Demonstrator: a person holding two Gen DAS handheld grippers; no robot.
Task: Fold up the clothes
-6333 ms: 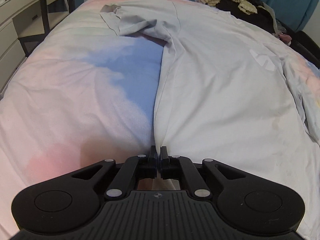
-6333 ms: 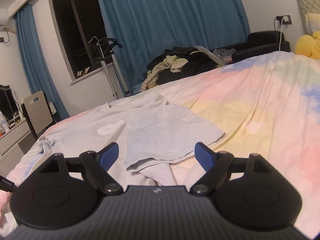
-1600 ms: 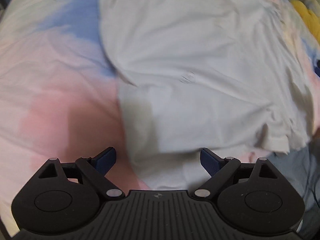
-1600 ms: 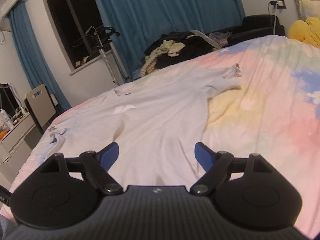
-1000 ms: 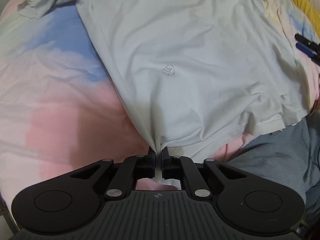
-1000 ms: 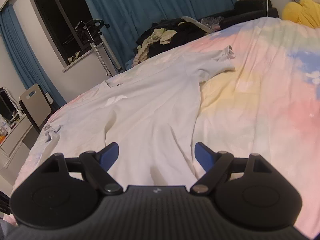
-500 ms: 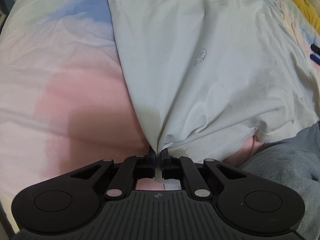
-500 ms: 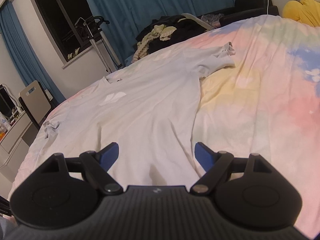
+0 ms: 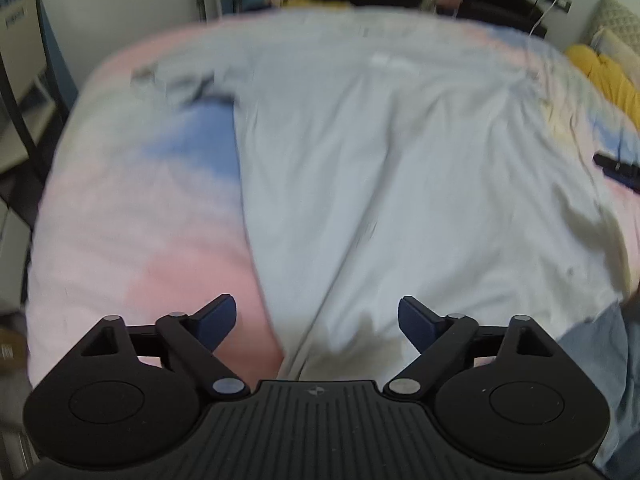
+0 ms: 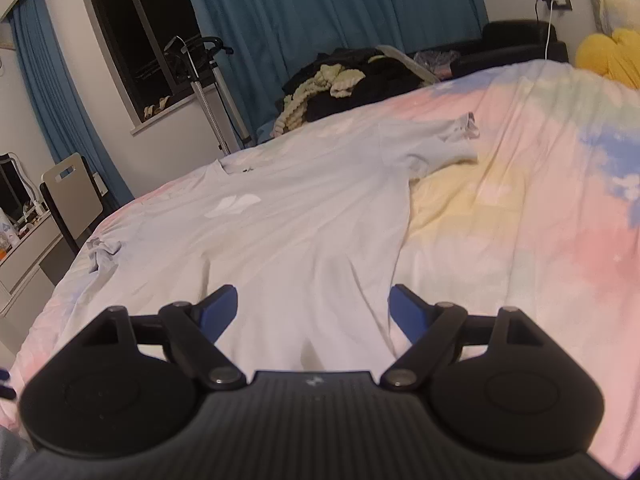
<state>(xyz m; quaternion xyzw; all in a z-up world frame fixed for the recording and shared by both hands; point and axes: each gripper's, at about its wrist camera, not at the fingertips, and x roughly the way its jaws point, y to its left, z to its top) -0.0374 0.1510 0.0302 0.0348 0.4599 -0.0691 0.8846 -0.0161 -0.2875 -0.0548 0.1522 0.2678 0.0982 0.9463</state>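
Observation:
A pale grey T-shirt (image 9: 380,152) lies spread face up on the bed, collar far, hem near me. It also shows in the right wrist view (image 10: 304,232), with a white chest logo (image 10: 234,205) and both sleeves out to the sides. My left gripper (image 9: 318,320) is open and empty above the shirt's hem at its left corner. My right gripper (image 10: 312,308) is open and empty above the hem's right part. The left wrist view is blurred by motion.
The bed has a pastel pink, blue and yellow cover (image 10: 520,216). A pile of dark and cream clothes (image 10: 340,84) sits past the far edge. A chair (image 10: 72,196) and a dresser (image 10: 24,256) stand at the left. A yellow cushion (image 10: 612,56) lies far right.
My left gripper has opened and let go of the shirt's hem corner, and has lifted to look along the bed. The right gripper stays open, nearly still.

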